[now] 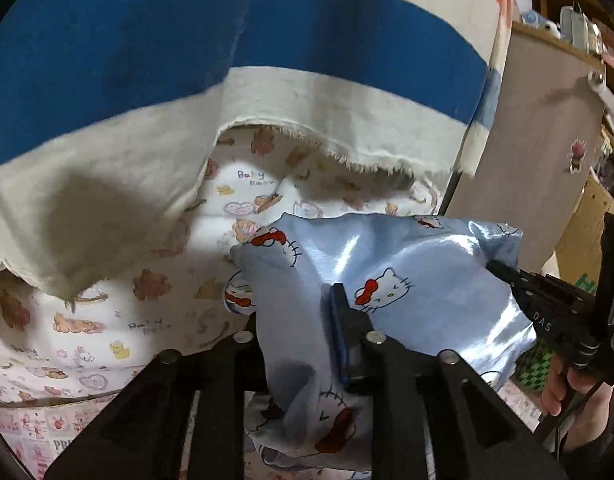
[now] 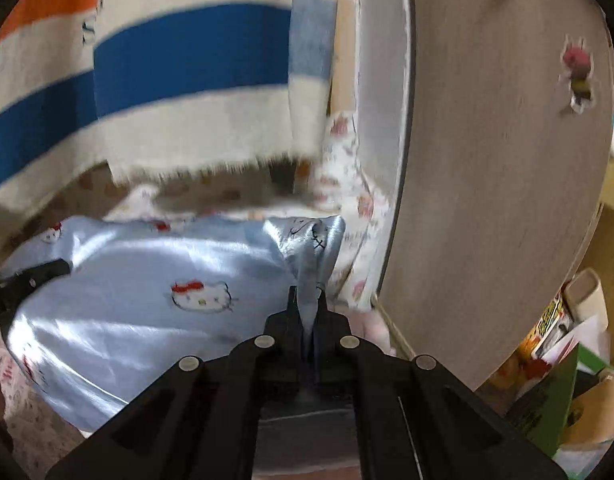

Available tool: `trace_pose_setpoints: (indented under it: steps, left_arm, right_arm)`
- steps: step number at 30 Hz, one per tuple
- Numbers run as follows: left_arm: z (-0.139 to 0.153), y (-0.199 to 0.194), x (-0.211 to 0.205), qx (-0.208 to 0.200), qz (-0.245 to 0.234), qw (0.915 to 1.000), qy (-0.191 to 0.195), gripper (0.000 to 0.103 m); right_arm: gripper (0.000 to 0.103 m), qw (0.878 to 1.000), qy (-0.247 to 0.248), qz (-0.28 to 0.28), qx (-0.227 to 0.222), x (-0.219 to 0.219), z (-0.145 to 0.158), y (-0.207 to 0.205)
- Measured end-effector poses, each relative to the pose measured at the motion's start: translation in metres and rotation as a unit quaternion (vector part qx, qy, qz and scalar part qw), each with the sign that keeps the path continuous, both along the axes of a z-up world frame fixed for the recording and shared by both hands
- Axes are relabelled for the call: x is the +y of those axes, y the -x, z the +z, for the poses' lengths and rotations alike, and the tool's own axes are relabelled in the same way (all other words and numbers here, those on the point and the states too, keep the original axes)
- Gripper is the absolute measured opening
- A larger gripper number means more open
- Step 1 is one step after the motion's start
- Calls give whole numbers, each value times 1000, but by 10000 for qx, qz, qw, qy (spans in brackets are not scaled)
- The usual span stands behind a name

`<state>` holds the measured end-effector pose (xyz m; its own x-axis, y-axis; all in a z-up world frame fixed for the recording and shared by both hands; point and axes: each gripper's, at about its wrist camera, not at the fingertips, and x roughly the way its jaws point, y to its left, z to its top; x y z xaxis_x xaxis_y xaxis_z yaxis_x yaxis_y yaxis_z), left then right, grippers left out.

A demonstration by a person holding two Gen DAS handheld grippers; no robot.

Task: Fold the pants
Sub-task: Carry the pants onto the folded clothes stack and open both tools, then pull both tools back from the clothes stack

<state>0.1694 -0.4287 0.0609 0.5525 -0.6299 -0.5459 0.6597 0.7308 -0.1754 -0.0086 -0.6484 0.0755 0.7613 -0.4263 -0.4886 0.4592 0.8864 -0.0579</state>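
While both our grippers pinch the pale blue satin pants (image 1: pixel 411 264), the cloth hangs stretched between them above the bear-print sheet (image 1: pixel 107 320). Our left gripper (image 1: pixel 339 320) is closed on a bunched fold at the pants' left end, and a loose flap droops over its near frame. Our right gripper (image 2: pixel 307 308) is clamped on the right corner, which sticks up in a twisted peak between its fingers. On the far side, a striped blanket (image 1: pixel 307 40) in blue, cream and orange hangs down, its frayed hem just behind the pants. To the right, a grey-brown board (image 2: pixel 487 160) with a small bee sticker (image 2: pixel 579 72) stands close beside the cloth, crowding the right gripper's side. Cluttered shelves (image 1: pixel 579 28) lie beyond it.
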Motion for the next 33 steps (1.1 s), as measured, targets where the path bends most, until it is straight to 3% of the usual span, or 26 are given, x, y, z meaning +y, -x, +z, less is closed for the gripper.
trace_pose_setpoints:
  steps: [2,5,7,9,10,14,16,18,22,28,33]
  left_arm:
    - [3,5,1,-147,65,9999,-33,40]
    - [13,12,9,-497,173,9985,-114,66]
    - [22,18,17,-812,253,9962,-170,88]
    - [29,29,27,-1137,314,9929,-176,90]
    - [32,33,31,-1256,308,9914,-173,93]
    - [40,54,50,-1734,370,9840,-167,98]
    - [45,62,68,-1798,334,9831,27,98]
    - [49,67,88,-1843,403,9816,284,100]
    - [48,77,122,-2008,575,9764,542,102]
    - [26,83,152,-2071,808,9740,439,102]
    - [-2,77,171,-2117,903,9729,207,102]
  right_arm:
    - [2,9999,33,-151,21,-2,-7,2]
    - [8,9992,190,-349,-18,-11,-7,10]
    - [31,9977,328,-595,-34,-10,-5,17]
    - [81,9957,422,-778,-277,-13,2,31]
    - [88,9943,467,-824,-493,-11,6,41]
    - [89,9916,606,-564,-999,10,24,68]
    - [91,9891,612,-317,-1300,27,31,82]
    - [102,9861,563,72,-1559,45,37,94]
    - [102,9797,647,629,-1790,86,40,111]
    - [102,9705,713,735,-2184,131,29,123]
    - [102,9726,613,929,-2040,151,6,107]
